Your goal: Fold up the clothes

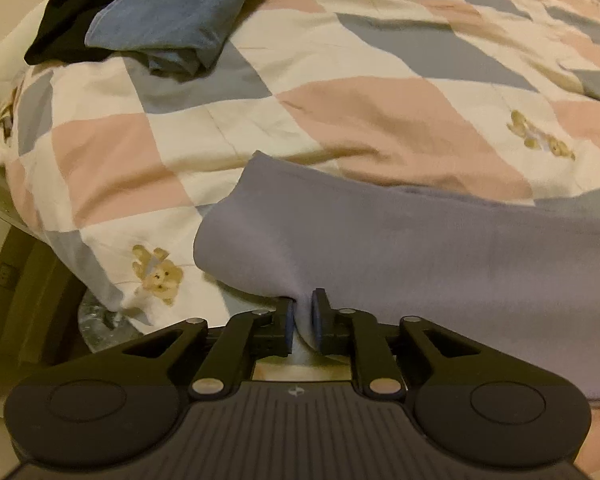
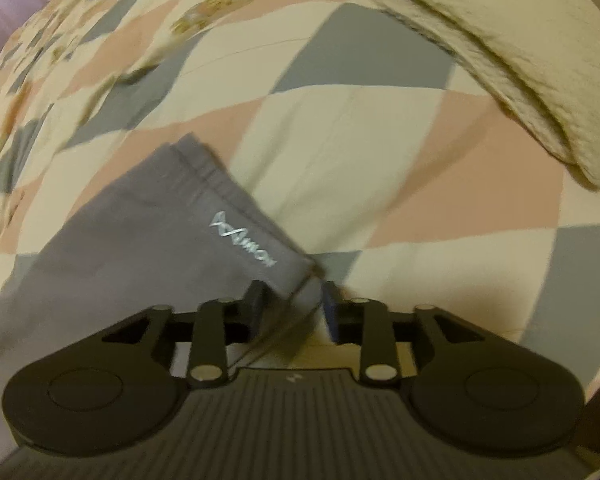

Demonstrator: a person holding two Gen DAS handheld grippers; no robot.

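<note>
Release step, as I judged it: grey garment (image 1: 400,240) lay across the lower half of the left view on the checked quilt (image 1: 340,120). My left gripper (image 1: 302,320) stood slightly parted, a pinch of grey cloth in the gap, pads seemingly not pressing. In the right view my right gripper (image 2: 290,312) was wider apart, the hem corner with the silver logo (image 2: 242,240) loose between the jaws, blurred. Blue and black clothes (image 1: 172,12) sat folded at upper left. Next move, I reckoned: back both grippers clear without dragging cloth, then regrip for another fold
</note>
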